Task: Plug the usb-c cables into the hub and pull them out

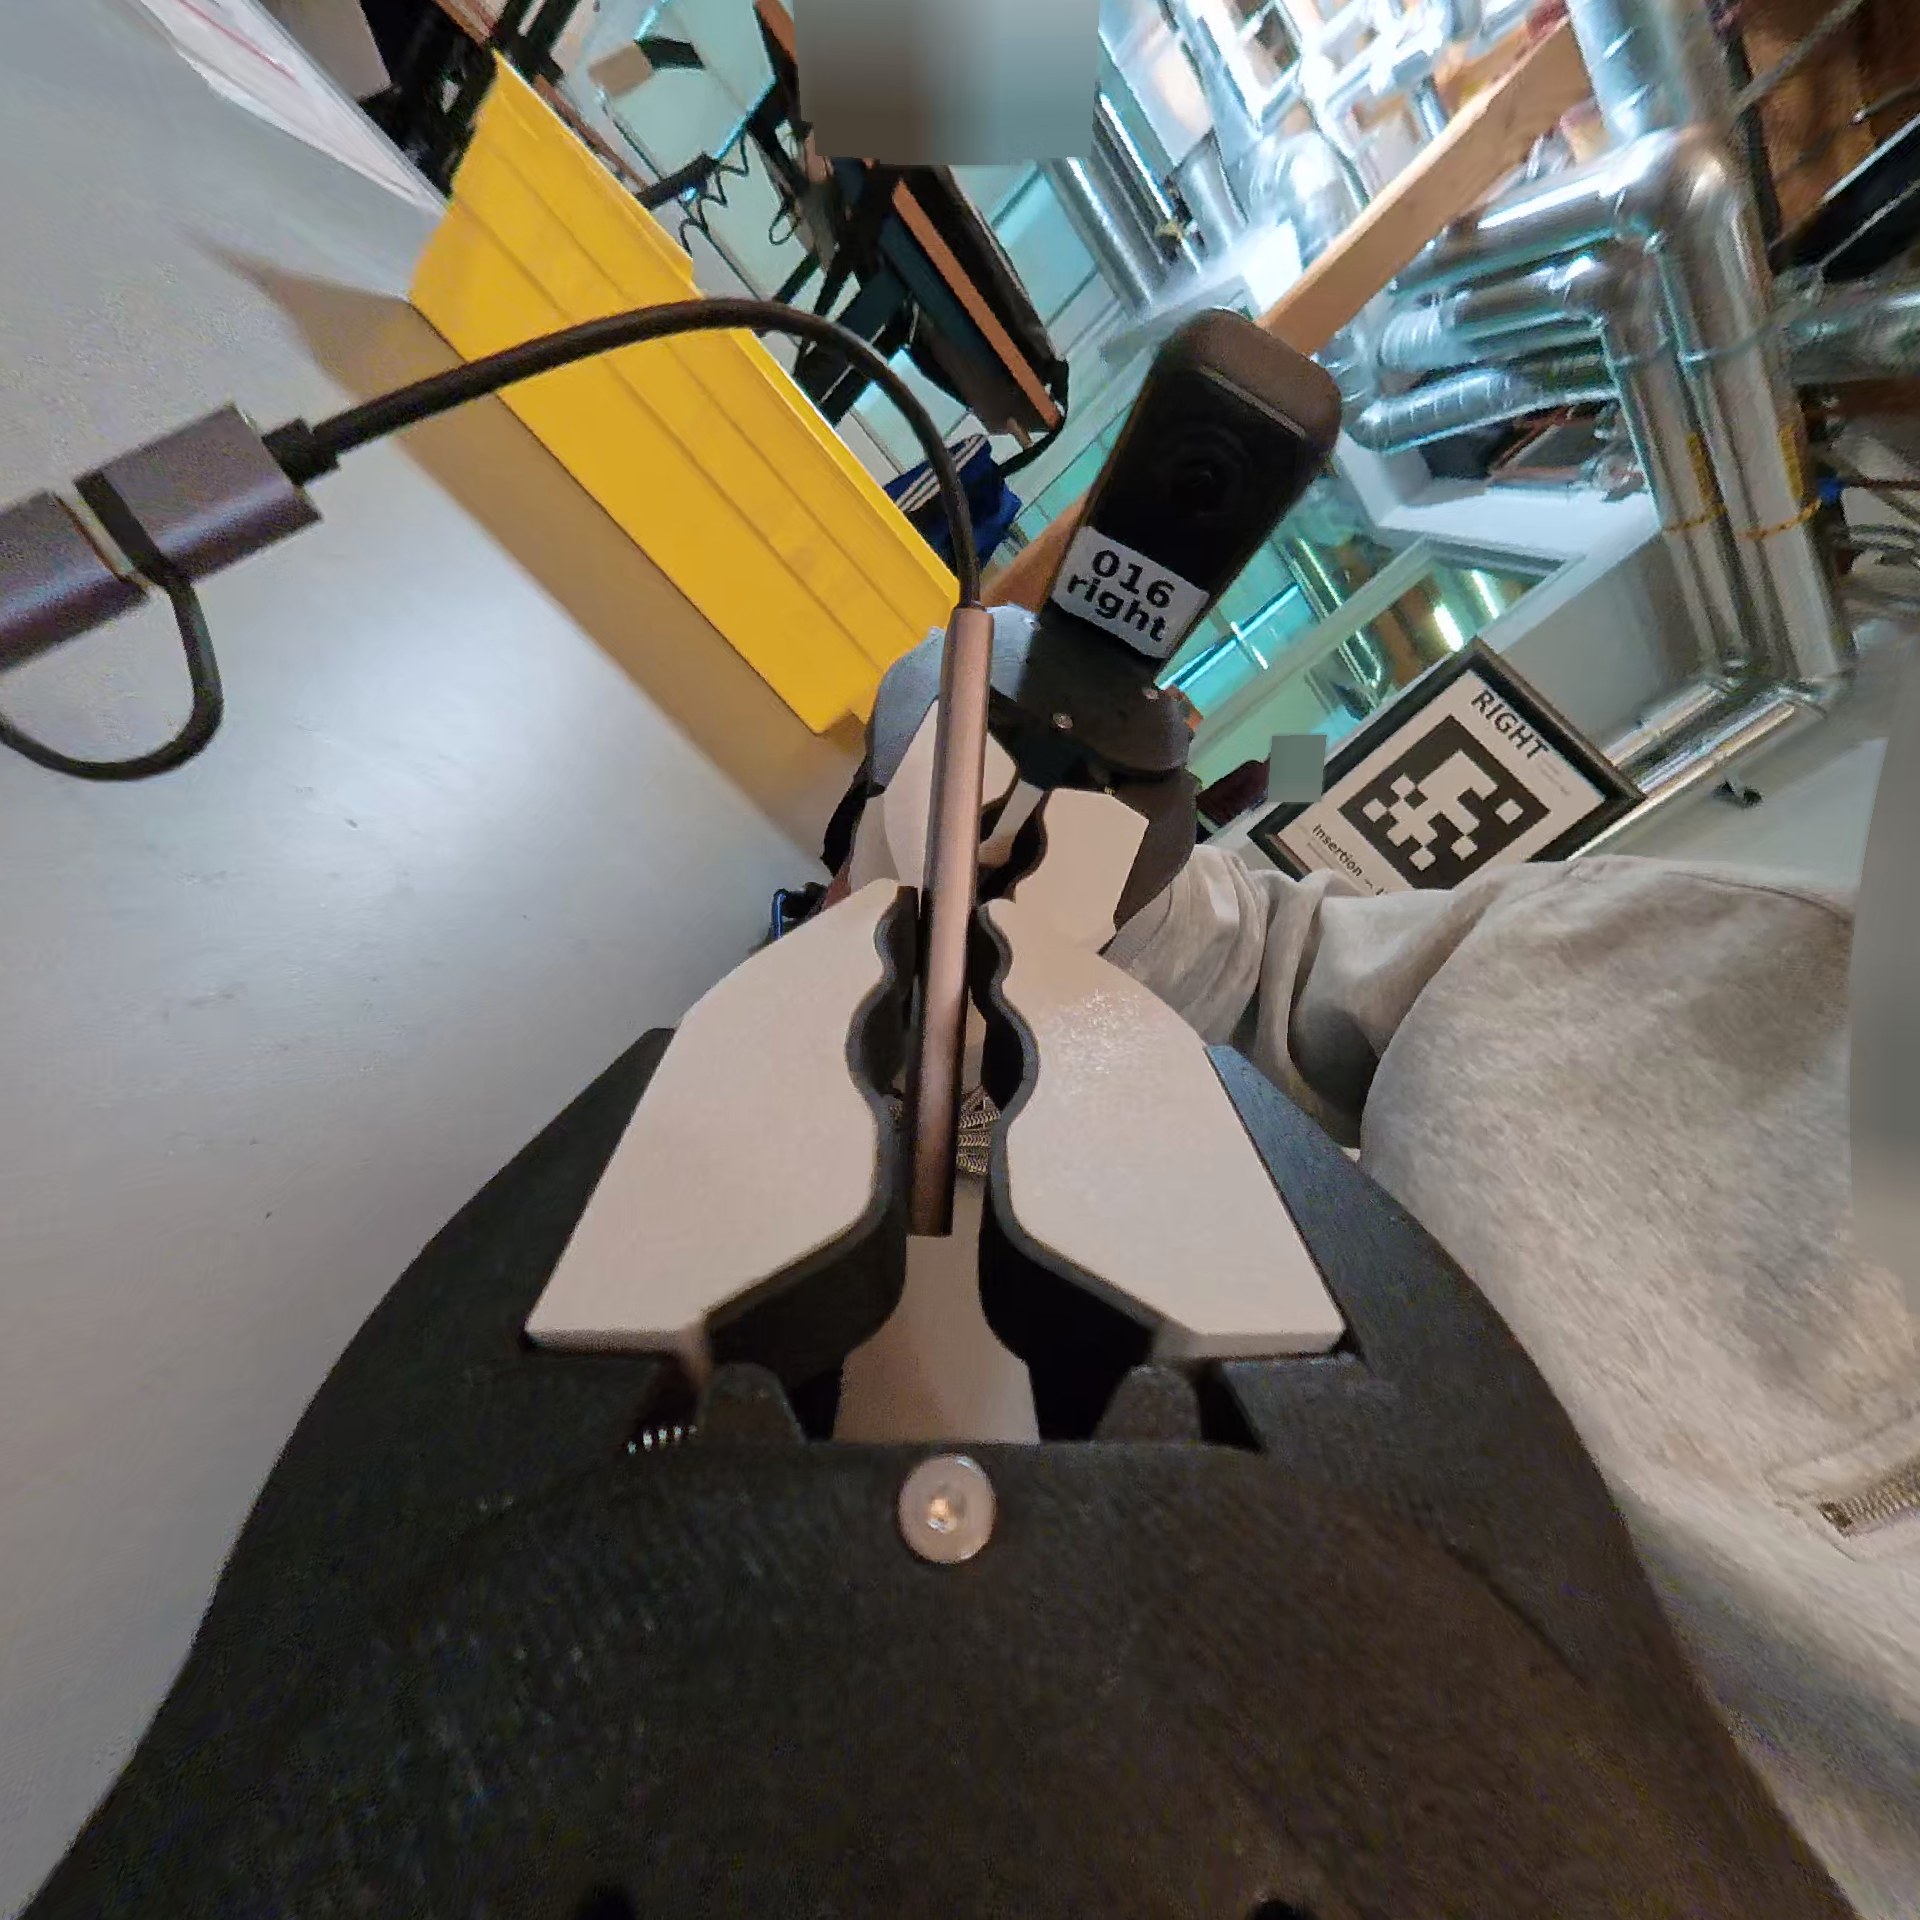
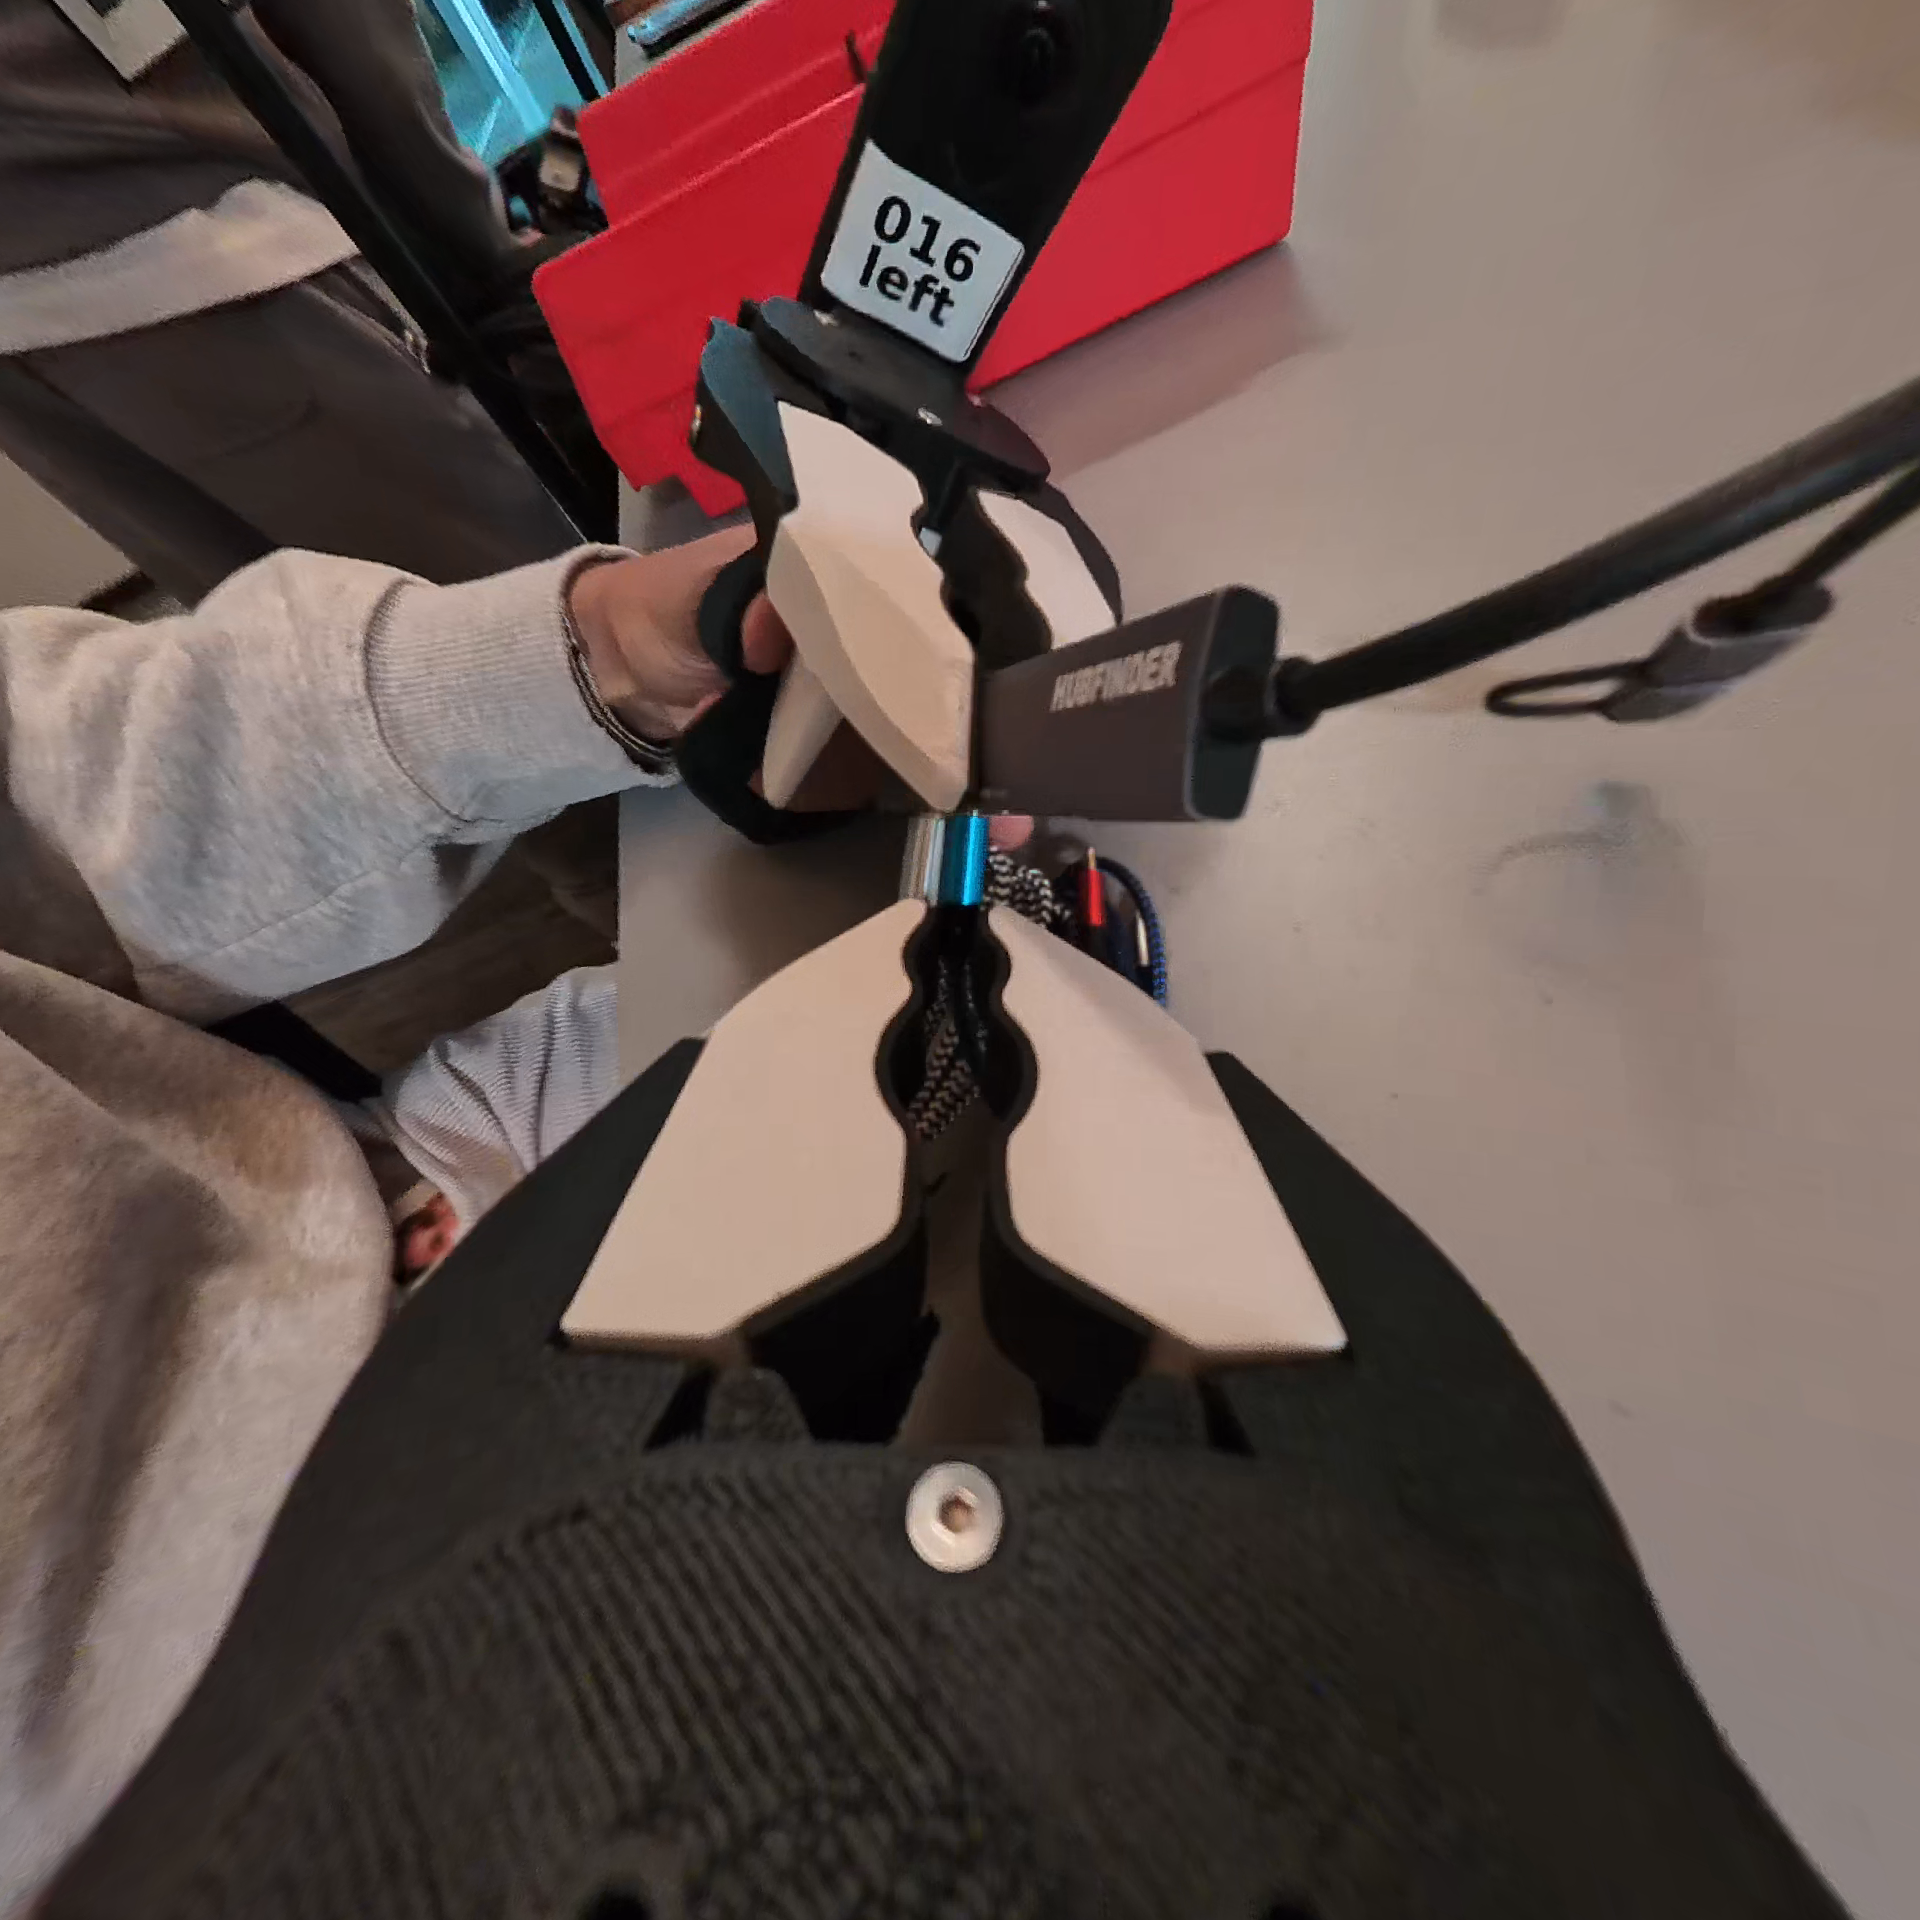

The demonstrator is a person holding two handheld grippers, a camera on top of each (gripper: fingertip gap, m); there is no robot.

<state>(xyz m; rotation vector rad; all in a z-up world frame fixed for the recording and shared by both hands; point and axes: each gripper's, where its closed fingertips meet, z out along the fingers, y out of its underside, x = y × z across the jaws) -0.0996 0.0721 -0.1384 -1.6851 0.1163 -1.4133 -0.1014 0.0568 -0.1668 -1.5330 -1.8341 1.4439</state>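
My left gripper [image 1: 945,904] is shut on the slim grey hub [image 1: 951,935], which shows edge-on between its white fingers. The hub's own black cable [image 1: 623,332] arcs left to a grey plug [image 1: 197,499] lying on the table. In the right wrist view my right gripper [image 2: 956,920] is shut on a black-and-white braided usb-c cable [image 2: 940,1049]. Its blue and silver plug [image 2: 956,862] points up and meets the lower edge of the hub [image 2: 1112,717], right next to the left gripper [image 2: 966,644]. How deep the plug sits I cannot tell.
A yellow bin [image 1: 665,457] and a framed marker board [image 1: 1444,790] stand on the grey table [image 1: 312,987]. A red bin [image 2: 1143,187] stands behind the left gripper. More braided cables [image 2: 1132,925] lie just under the hub. A person's grey sleeve [image 2: 312,748] fills the left side. The tips of both grippers are at nearly the same place.
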